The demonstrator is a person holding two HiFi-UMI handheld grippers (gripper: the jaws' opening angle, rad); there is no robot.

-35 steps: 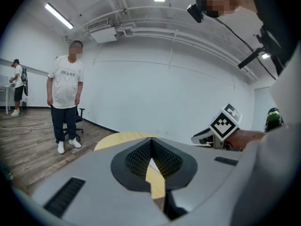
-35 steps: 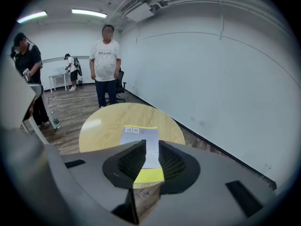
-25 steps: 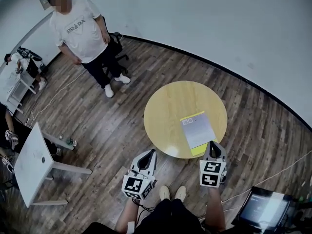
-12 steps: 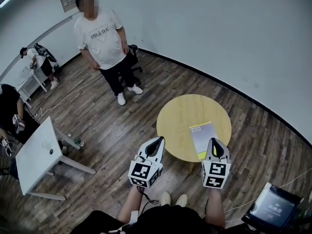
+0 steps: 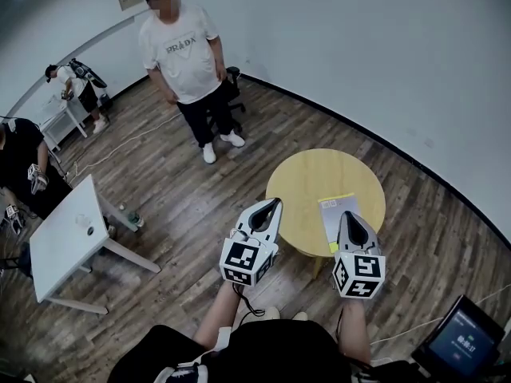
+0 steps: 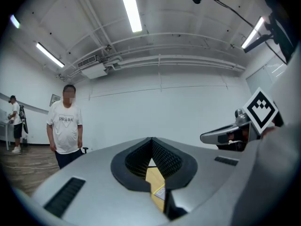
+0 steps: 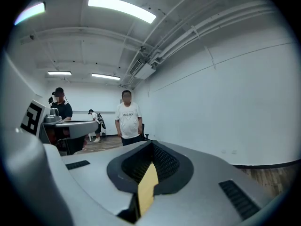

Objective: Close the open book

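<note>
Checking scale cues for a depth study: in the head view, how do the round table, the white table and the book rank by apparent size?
1. Round table, largest.
2. White table.
3. Book, clearly smallest.

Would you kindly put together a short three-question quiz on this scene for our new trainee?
1. True or false: the book lies on the round table.
2. The left gripper and right gripper hold: A the book, B a cable, C nothing.
3. What colour is the standing person's T-shirt?
Key: 1 true; 2 C; 3 white.
</note>
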